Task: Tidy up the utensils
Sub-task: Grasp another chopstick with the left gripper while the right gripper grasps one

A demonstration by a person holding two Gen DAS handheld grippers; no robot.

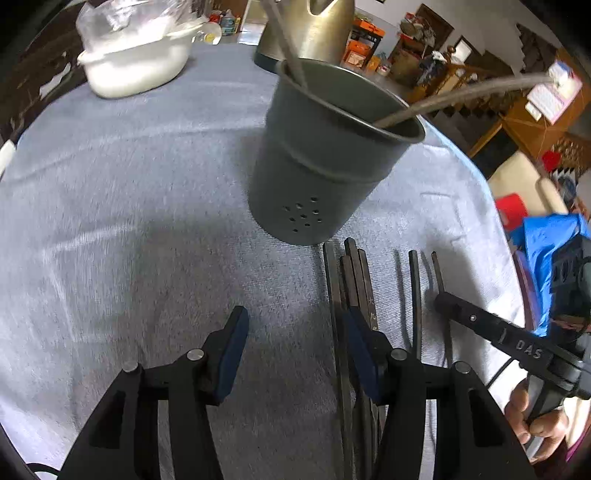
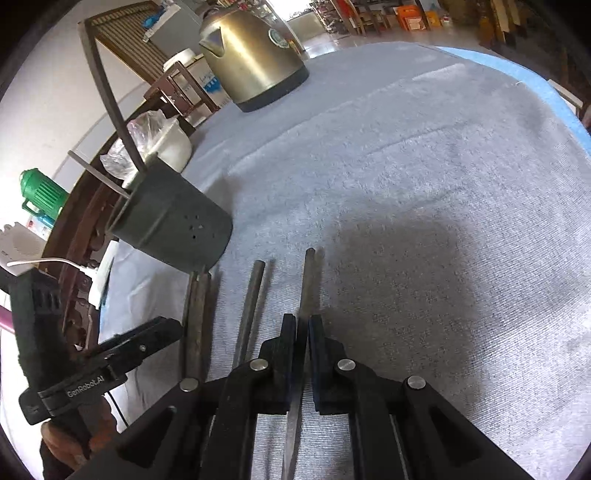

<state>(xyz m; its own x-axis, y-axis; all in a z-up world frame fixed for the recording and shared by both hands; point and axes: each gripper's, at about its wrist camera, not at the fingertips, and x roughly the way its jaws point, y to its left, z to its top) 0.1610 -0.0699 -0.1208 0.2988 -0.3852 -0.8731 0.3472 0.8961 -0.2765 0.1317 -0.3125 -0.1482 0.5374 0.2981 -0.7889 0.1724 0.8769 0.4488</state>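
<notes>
Wooden staircase [image 1: 491, 110] and cluttered shelves [image 1: 365, 44] stand beyond the cloth-covered table [image 1: 147, 221].

Near the grey holder [image 1: 332, 155], the dark sticks' [image 1: 354, 295] lower ends pass behind the left tool [image 1: 295, 354]; kettle [image 1: 314, 29] top cropped.

Each fisheye camera sits just behind its own tool, looking steeply down along the fingers at the cloth-covered surface [image 1: 129, 221] from close by. Both views share the grey utensil holder [image 1: 325, 166] [image 2: 173, 225], the dark chopsticks [image 1: 354, 280] [image 2: 199, 314] and the brass-coloured kettle [image 2: 251, 55].
</notes>
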